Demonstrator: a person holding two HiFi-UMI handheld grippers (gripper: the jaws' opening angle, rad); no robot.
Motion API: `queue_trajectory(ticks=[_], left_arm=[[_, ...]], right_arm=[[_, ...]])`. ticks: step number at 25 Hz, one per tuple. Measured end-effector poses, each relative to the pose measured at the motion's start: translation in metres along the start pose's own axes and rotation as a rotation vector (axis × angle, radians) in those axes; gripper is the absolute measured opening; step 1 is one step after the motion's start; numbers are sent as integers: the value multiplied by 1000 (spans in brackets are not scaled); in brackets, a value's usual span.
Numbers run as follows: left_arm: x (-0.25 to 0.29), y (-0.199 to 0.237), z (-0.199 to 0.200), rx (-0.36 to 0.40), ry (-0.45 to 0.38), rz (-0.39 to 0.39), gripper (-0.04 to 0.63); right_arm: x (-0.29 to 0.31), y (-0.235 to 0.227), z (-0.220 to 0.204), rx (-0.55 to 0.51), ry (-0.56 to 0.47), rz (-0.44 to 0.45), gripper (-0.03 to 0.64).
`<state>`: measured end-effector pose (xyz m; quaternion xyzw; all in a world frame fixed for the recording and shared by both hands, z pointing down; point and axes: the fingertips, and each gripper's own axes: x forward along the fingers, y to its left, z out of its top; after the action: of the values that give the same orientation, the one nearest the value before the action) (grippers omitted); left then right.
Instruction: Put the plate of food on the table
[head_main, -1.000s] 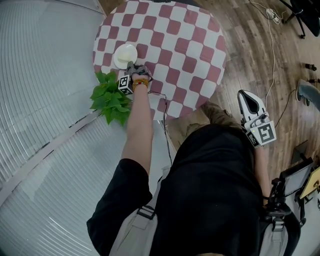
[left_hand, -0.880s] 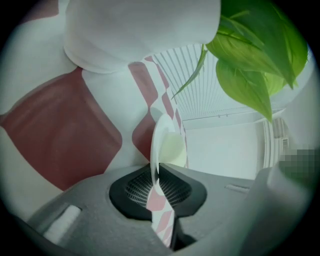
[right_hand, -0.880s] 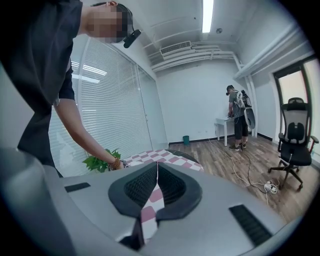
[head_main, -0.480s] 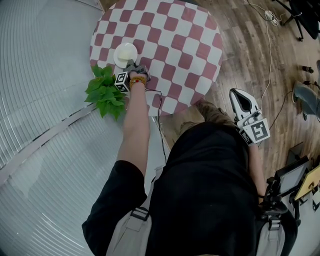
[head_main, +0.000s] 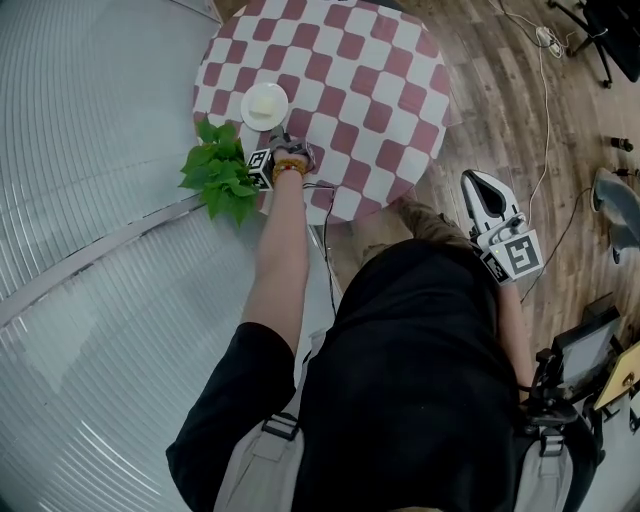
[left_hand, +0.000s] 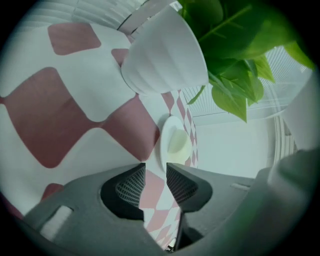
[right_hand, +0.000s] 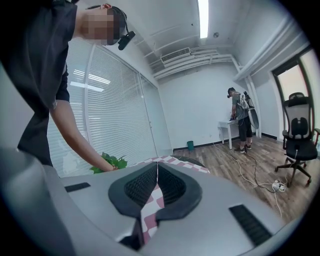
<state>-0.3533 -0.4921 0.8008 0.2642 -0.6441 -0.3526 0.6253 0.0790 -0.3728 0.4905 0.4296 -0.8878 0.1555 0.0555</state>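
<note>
plainly, plate (head_main: 247, 109) sits near the table (head_main: 385, 70) edge.

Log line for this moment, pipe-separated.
plate: on table | left gripper: jaws have just been opening, nothing between | right gripper: shut, empty

Round tabletop (head_main: 360, 80) draped in a red-and-white checked cloth (head_main: 400, 60), small round white plate (head_main: 246, 106) of pale yellow food (head_main: 265, 103) resting on its left part, leafy green plant (head_main: 220, 175) in a ribbed white pot (left_hand: 165, 55) standing just near of the plate at the left edge
</note>
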Motion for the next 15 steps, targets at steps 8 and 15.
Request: queue_trajectory(ticks=[8, 15], left_arm=[[-57, 30, -28, -69, 10, 26, 114], [-127, 85, -28, -73, -27, 98, 114]], right_arm=[[-1, 18, 7, 29, -43, 38, 12], [-2, 45, -5, 24, 2, 97, 12]])
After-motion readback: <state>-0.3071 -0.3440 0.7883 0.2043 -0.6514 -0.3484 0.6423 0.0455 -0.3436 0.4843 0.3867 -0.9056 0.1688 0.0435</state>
